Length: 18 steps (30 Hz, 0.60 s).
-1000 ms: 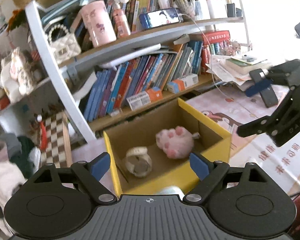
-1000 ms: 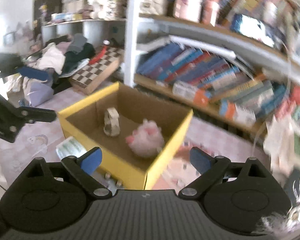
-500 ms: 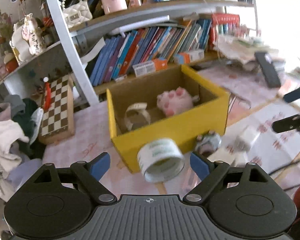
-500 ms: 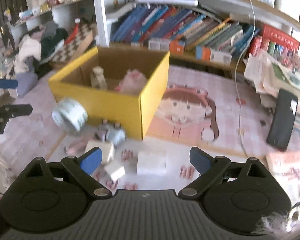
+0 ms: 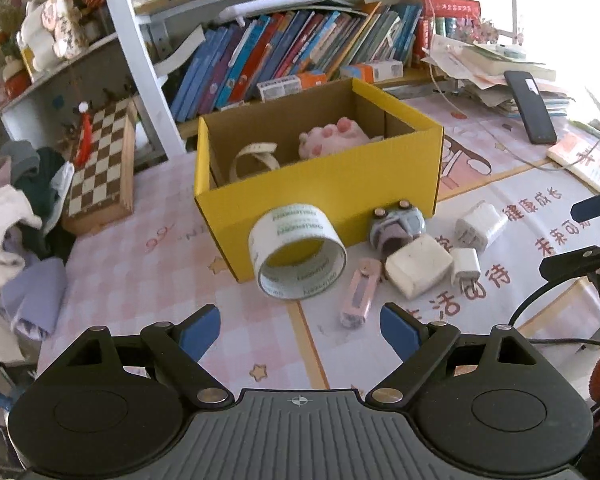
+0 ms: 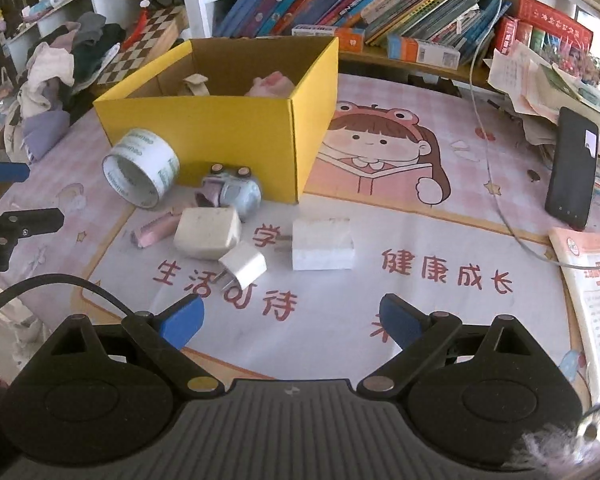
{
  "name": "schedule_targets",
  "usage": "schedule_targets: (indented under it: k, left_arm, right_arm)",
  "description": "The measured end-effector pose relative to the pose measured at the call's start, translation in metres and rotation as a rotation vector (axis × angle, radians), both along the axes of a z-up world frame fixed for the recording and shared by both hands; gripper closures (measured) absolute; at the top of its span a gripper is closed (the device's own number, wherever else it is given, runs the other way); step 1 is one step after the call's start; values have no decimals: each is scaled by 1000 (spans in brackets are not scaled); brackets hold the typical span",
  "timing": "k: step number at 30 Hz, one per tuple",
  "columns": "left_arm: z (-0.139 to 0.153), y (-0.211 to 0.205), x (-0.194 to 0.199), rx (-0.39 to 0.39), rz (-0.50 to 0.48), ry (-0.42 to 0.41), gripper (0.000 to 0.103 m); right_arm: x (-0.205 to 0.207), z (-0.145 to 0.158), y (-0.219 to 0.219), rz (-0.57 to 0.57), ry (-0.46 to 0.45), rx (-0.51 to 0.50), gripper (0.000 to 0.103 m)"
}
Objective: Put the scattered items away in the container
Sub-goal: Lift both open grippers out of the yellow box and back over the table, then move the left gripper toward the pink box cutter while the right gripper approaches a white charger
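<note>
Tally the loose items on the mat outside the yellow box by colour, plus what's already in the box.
White or cream: 4 - tape roll, cream block, plug adapter, white block
Pink: 1 - pink cutter
Blue-grey: 1 - toy car
Total outside: 6
Inside the yellow box: 2 - pink plush, cream strap
Total: 8

A yellow box [image 6: 220, 120], open-topped, is fronted by a tape roll [image 6: 142, 168], toy car [image 6: 230, 190], pink item [image 6: 156, 230], possibly a knife, and white chargers [image 6: 242, 266].
</note>
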State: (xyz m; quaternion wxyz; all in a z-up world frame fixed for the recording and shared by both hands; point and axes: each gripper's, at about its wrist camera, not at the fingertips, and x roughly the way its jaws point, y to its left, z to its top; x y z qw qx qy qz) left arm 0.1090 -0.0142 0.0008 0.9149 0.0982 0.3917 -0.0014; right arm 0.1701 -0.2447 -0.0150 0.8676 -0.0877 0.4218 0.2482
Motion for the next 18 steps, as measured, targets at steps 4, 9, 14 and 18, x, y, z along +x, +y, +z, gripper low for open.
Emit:
schedule_targets:
  k: [4,9,14,18]
  left_arm:
    - [-8,-1,-4,1,3,21,14]
    - [-19,-5,-7,-6,-11,53,14]
    - [-29,-10,-10,-24,-30,71,14]
    - [-32,-13,-9,-26,-49,81,14]
  right_arm:
    - [-4,-6,4,8,8,-15,8]
    - [-5,-15,8,11,35,-26,8]
    - [-9,-23,16,34,49,-46,8]
    - [-12,-24,18,40,39,-53,8]
